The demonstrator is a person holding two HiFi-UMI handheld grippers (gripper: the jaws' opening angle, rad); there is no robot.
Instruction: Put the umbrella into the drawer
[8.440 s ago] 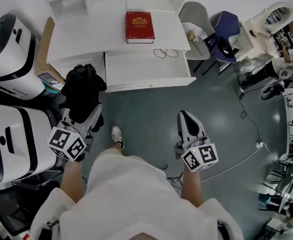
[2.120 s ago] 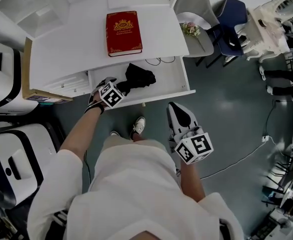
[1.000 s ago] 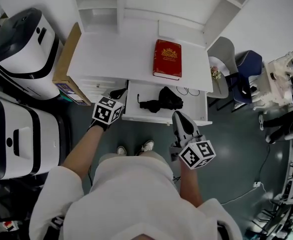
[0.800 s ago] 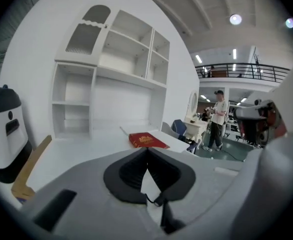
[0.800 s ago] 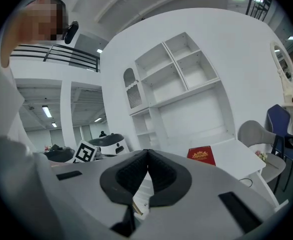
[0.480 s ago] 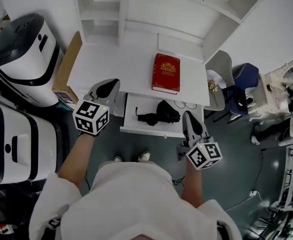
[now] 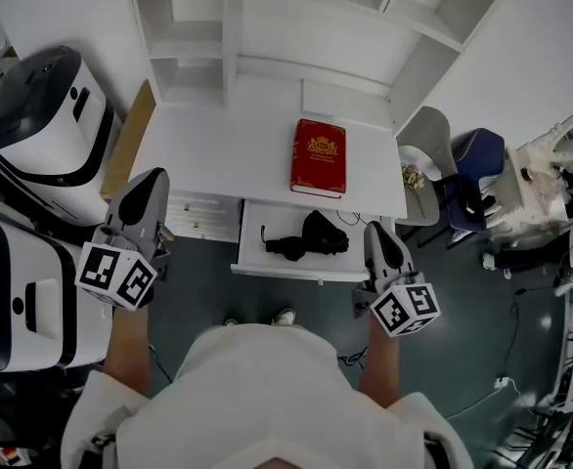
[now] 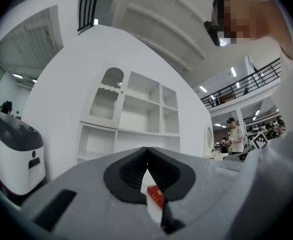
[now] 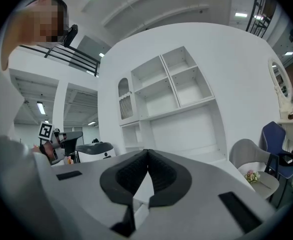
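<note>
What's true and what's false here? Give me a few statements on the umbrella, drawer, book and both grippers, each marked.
1. The umbrella lies in the open drawer. True.
2. The left gripper grips the umbrella. False: its jaws are shut on nothing, and it is off to the left of the drawer.
3. The red book lies in the drawer. False: it lies on the desk top behind the drawer.
4. The right gripper is shut and holds nothing. True.

White shelving [image 7: 267, 37], dark floor [image 7: 462, 311], grey chair [image 7: 425, 140] beside blue chair [image 7: 479, 159].
</note>
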